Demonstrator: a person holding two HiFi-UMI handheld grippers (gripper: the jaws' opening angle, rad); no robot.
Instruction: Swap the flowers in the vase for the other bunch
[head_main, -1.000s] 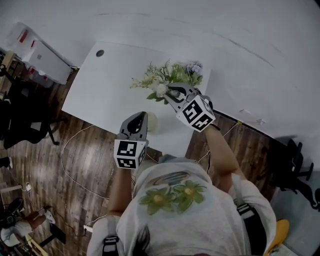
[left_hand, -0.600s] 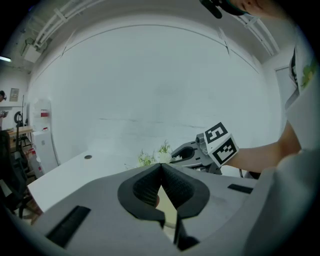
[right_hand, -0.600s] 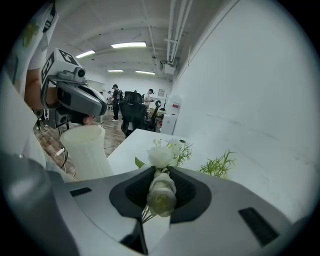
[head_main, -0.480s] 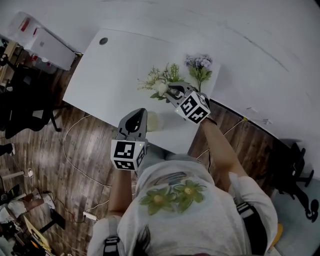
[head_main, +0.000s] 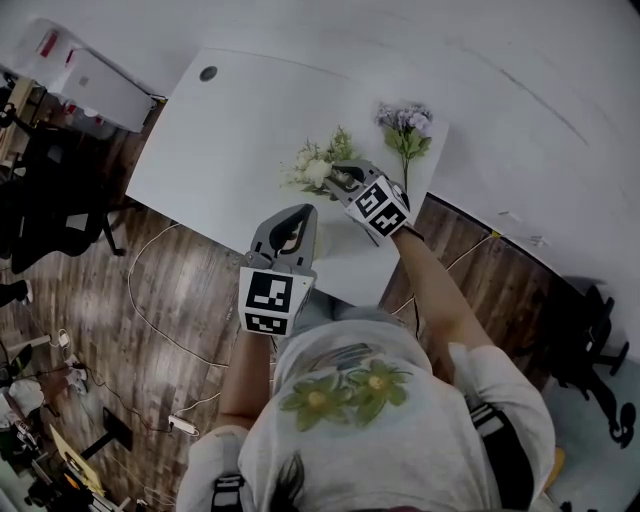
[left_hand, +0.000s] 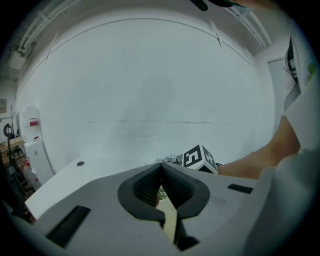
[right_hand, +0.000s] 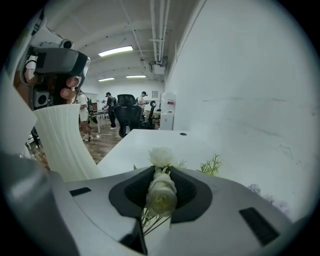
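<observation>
The right claw (head_main: 340, 180), clamped on the white bunch (head_main: 315, 165), has sunk toward the desk (head_main: 230, 130), near the purple bunch (head_main: 405, 125) at its far right corner. The left claw (head_main: 297, 214), narrow, looks pinched on the vase (right_hand: 62, 145) at the near edge. Removal seems nearly done, and the purple bunch should go in next.

A white table (head_main: 230, 140) stands on a dark wooden floor (head_main: 170, 300). Over its near edge the right gripper (head_main: 338, 181) holds a white bunch (head_main: 315, 165) by the stems, blooms pointing away from the person. A purple bunch (head_main: 405, 125) lies flat on the table just beside it, near the far right corner. The left gripper (head_main: 300, 215) hovers at the near edge, close to the right one. Cables (head_main: 140, 310) trail across the floor.
</observation>
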